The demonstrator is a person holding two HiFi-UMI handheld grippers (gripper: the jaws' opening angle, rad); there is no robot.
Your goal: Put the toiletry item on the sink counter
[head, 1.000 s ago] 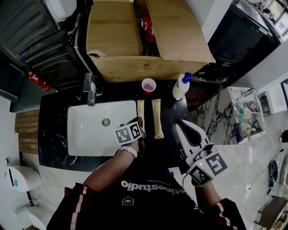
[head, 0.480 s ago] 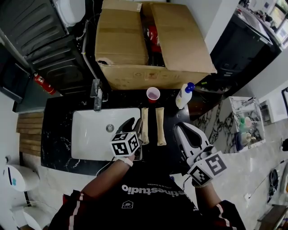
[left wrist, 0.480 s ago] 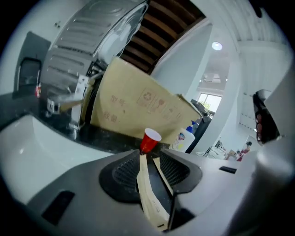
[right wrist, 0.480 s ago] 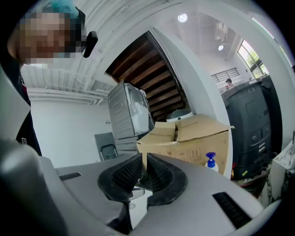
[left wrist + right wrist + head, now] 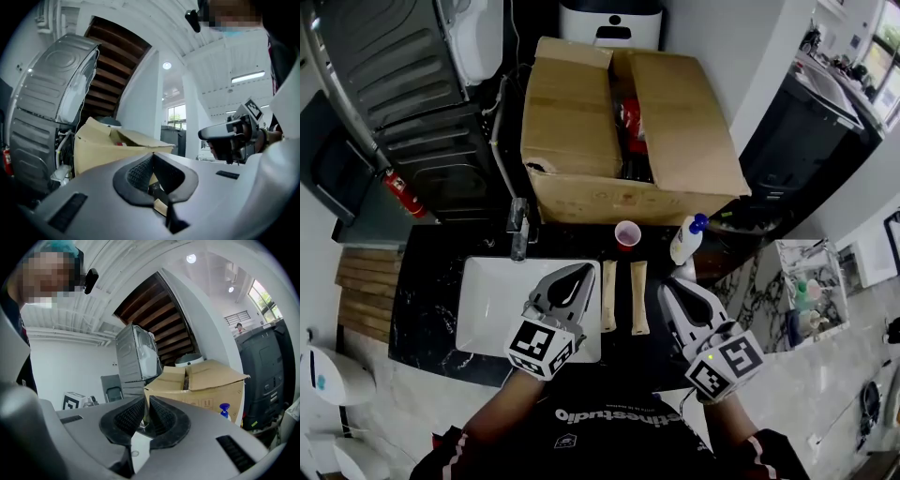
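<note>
Two long beige toiletry tubes (image 5: 608, 295) (image 5: 638, 298) lie side by side on the black sink counter (image 5: 431, 281), right of the white basin (image 5: 492, 300). My left gripper (image 5: 579, 273) hovers above the basin's right edge, just left of the tubes, shut with nothing in it. In the left gripper view its pads (image 5: 140, 171) meet and it points level toward the cardboard box (image 5: 108, 147). My right gripper (image 5: 668, 290) is held right of the tubes, also shut and empty (image 5: 146, 405).
An open cardboard box (image 5: 619, 122) stands behind the counter. A pink cup (image 5: 626, 234) and a white bottle with a blue cap (image 5: 687, 241) stand at the counter's back edge. The faucet (image 5: 519, 230) rises behind the basin. A washing machine (image 5: 403, 66) is at far left.
The left gripper has drawn back from the left tube and risen over the basin's edge, its jaws now pointing up and away. The head view has shifted forward. Both tubes lie as before.
</note>
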